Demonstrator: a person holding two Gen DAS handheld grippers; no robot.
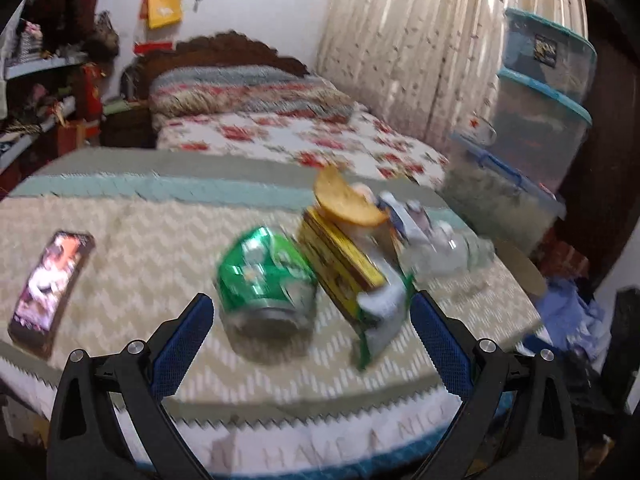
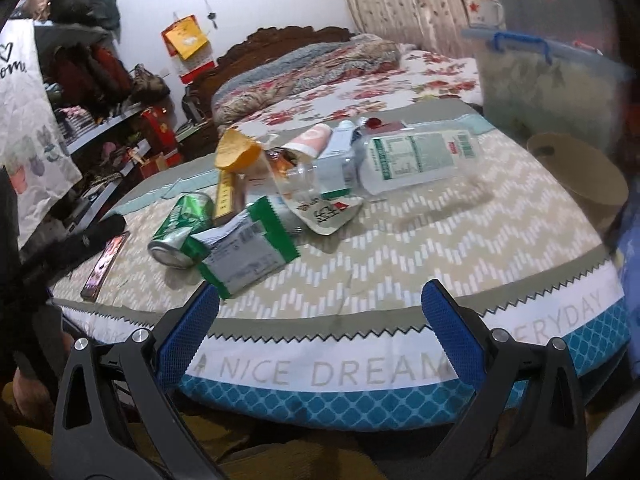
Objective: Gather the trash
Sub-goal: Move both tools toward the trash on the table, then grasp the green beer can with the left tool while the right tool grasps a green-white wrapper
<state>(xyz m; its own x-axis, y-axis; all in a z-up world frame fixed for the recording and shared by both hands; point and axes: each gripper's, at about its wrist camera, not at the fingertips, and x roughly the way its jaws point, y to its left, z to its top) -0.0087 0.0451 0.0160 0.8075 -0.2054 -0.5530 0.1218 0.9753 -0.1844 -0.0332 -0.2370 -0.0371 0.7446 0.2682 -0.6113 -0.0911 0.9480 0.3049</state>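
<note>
Right wrist: litter-strewn mat (image 2: pixel 360 272), bedroom.

One crushed green can (image 2: pixel 182 229) lies toward the left edge of the desk (image 2: pixel 400 248). Beside it sits one green-and-white wrapper (image 2: pixel 246 256), one yellow box (image 1: pixel 340 264) and one orange curled peel-like scrap (image 2: pixel 236 152). Two clear plastic bottles (image 2: pixel 416 160) lie at the far edge, with one white printed pouch (image 2: pixel 328 216) before them. One phone (image 2: pixel 105 264) rests near the left edge. One brown paper cup (image 2: pixel 576 176) stands at the right edge.
</note>
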